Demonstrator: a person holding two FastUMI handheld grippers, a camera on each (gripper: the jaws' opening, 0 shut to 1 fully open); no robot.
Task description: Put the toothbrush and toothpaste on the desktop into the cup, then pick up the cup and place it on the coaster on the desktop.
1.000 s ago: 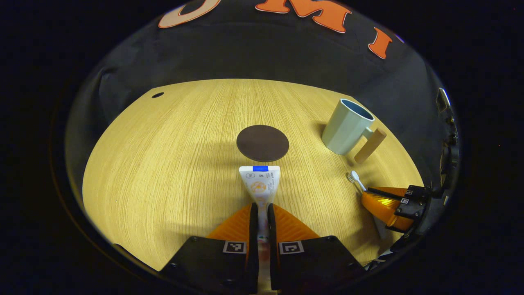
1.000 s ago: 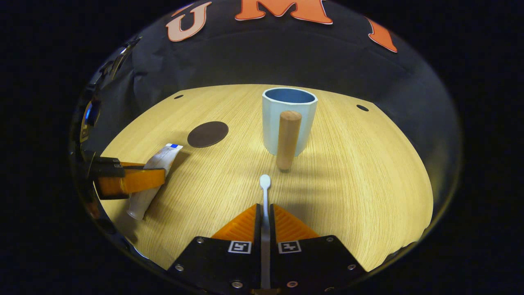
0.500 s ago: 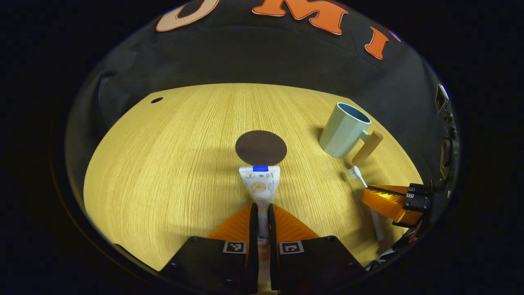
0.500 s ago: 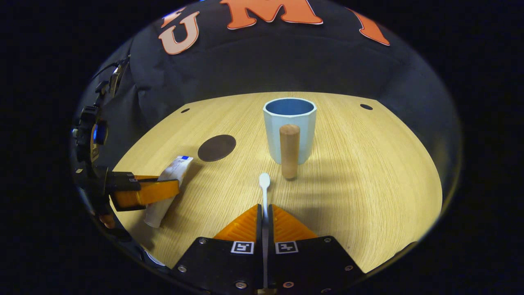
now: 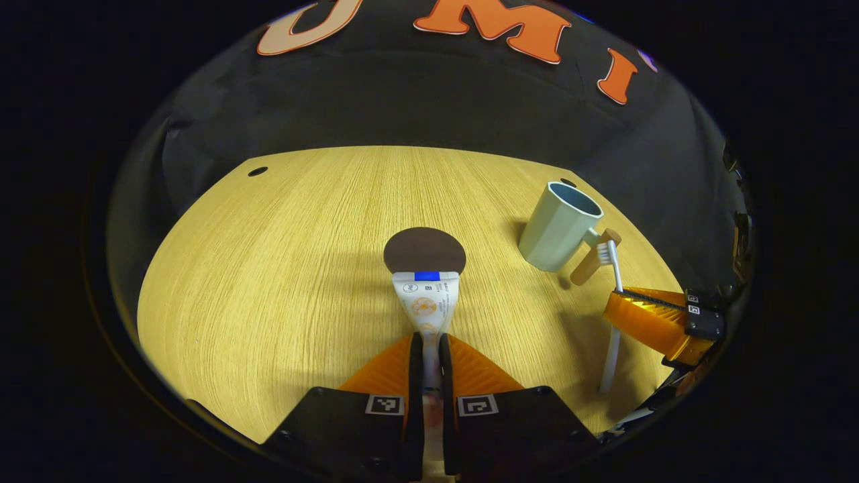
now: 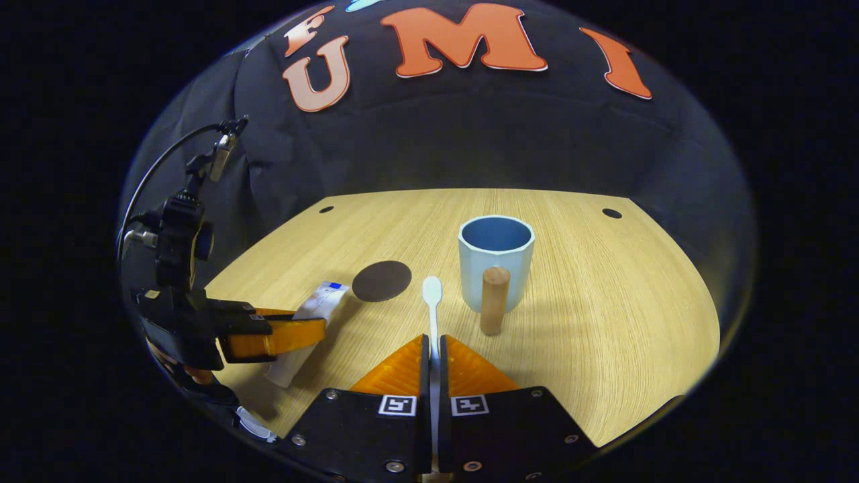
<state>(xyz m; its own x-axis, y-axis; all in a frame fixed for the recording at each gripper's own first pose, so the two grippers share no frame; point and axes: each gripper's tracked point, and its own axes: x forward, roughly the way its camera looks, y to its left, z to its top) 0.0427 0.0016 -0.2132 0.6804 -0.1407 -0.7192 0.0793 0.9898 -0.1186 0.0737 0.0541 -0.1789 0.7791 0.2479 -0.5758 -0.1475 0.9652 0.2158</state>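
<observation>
I hold the toothbrush (image 6: 433, 295) clamped in the right gripper (image 6: 433, 349) and the toothpaste (image 5: 425, 298) in the left gripper (image 5: 427, 349); I centre each over the cup (image 6: 496, 258) before releasing.

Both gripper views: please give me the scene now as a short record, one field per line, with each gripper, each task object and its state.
left gripper: shut on the toothpaste, tube lifted off the desktop
right gripper: shut on the toothbrush, head pointing forward
cup: upright on the desktop, nothing inside, wooden handle facing the right gripper
coaster: flat on the desktop, nothing on it, left of the cup in the right gripper view
task state: neither item is in the cup yet
</observation>
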